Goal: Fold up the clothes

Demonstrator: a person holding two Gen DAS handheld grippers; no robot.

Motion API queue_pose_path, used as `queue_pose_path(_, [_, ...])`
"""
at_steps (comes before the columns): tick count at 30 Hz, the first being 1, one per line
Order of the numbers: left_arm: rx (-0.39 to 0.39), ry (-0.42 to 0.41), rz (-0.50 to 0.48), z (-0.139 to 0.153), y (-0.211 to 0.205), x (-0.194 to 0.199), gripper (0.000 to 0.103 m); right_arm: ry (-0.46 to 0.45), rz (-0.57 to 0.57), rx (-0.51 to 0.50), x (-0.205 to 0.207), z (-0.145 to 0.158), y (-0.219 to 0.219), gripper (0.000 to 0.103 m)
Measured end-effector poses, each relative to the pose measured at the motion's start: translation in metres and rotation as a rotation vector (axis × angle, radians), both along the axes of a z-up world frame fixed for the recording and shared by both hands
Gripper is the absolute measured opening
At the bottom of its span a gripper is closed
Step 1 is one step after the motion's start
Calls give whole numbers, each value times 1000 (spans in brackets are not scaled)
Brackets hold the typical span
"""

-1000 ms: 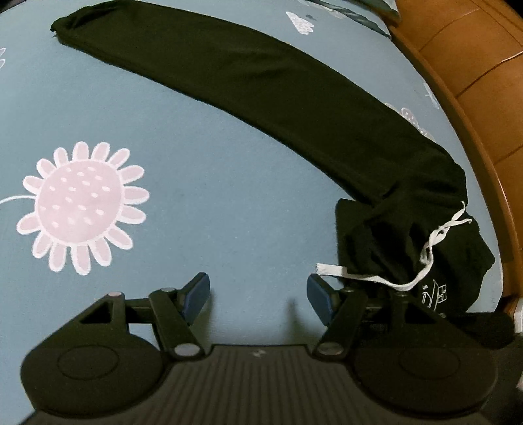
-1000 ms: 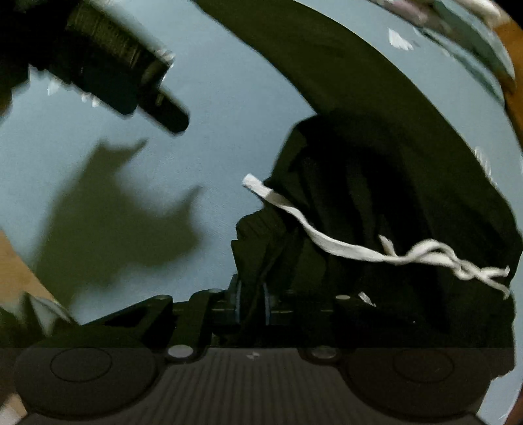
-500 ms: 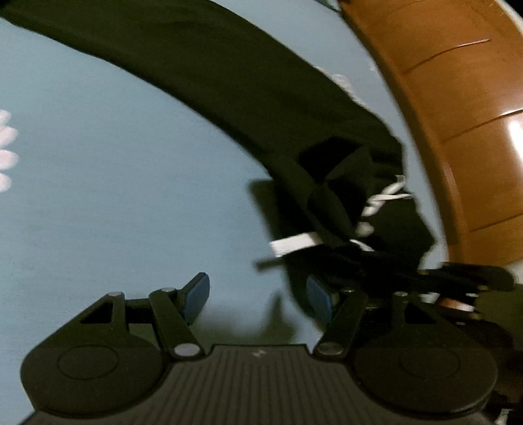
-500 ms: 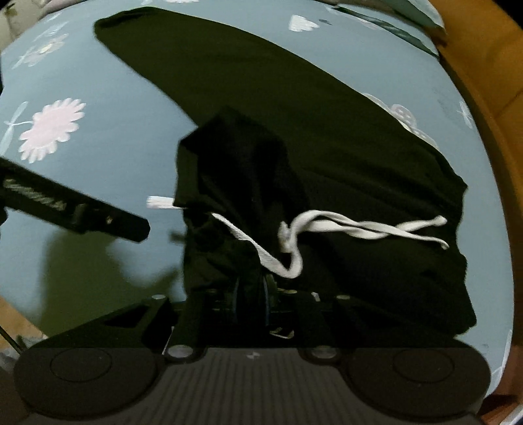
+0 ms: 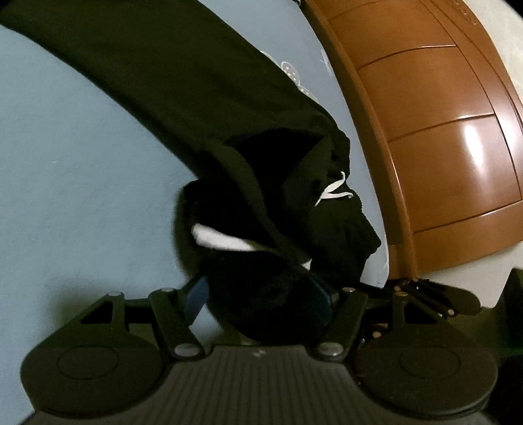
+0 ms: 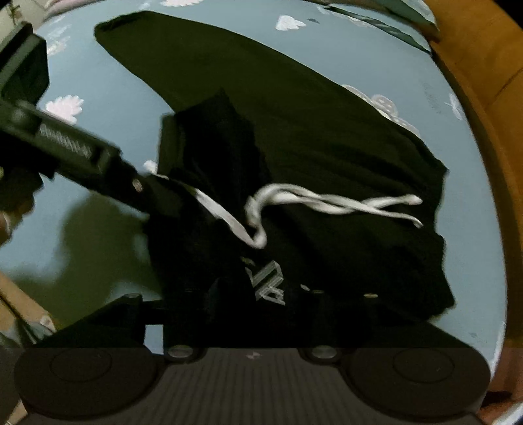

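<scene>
Black trousers lie stretched across a blue flowered sheet, the leg running to the upper left. Their bunched waist carries a white drawstring and a pale printed logo. My left gripper stands open, with a fold of the waistband between its blue pads. One of its fingers reaches in from the left in the right wrist view. My right gripper is opening, and the dark waist fabric lies between and over its jaws, hiding the pads.
A brown wooden bed frame curves along the right side, close to the waist. Blue sheet lies bare to the left of the trousers. More bedding sits at the far top right.
My left gripper has swung right, from bare sheet to the waistband, which now sits between its fingers. My right gripper, shut on the waist fabric before, has parted its jaws.
</scene>
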State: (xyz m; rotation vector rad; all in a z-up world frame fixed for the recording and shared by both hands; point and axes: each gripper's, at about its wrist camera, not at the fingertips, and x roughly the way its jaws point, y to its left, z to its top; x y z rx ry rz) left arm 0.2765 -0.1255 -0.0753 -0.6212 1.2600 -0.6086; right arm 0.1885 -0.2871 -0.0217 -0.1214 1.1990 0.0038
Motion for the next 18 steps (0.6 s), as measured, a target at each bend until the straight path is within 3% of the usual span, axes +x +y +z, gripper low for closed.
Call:
queue_pose_path(7, [6, 59, 59, -16, 3, -3, 64, -11, -65, 17, -4, 2, -11, 49])
queue_pose_path(8, [17, 60, 60, -18, 3, -4, 60, -14, -63, 17, -4, 3, -10, 49])
queue_pose_path(9, [38, 52, 57, -19, 4, -6, 47, -17, -62, 16, -5, 3, -10, 49])
queue_pose_path(10, [54, 50, 54, -21, 4, -8, 40, -20, -60, 19, -5, 4, -9, 49])
queue_pose_path(12, [82, 51, 48, -25, 6, -11, 39, -27, -58, 28, -6, 6, -8, 49])
queue_pose_path(15, [115, 52, 59, -31, 8, -12, 20, -53, -42, 41, -8, 13, -1, 57])
queue_pose_path(18, [149, 49, 66, -29, 5, -12, 17, -71, -18, 53, -7, 17, 8, 61])
